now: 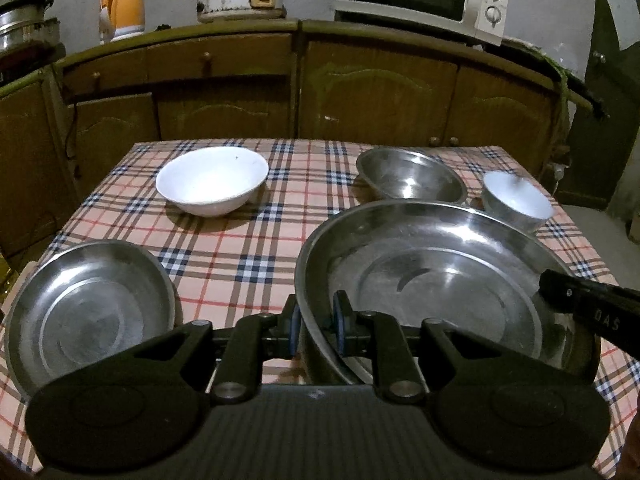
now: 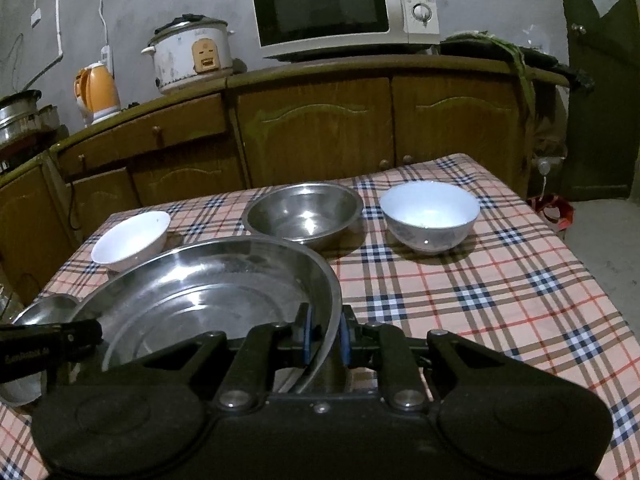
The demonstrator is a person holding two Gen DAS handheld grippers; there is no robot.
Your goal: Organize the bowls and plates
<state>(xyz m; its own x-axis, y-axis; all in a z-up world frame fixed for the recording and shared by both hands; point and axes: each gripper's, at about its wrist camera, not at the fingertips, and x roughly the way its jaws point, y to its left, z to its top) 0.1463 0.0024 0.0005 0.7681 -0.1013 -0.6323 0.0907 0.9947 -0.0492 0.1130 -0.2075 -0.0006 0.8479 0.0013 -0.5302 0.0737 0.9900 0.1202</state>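
A large steel plate is held by both grippers. My left gripper is shut on its left rim. My right gripper is shut on its right rim and shows as a black arm in the left wrist view. A smaller steel plate lies at the table's front left. A white bowl sits at the back left. A steel bowl and a white patterned bowl sit at the back right.
The table has a checked cloth. Behind it stand brown cabinets with a microwave, a rice cooker and an orange kettle on top. Steel pots stand at far left.
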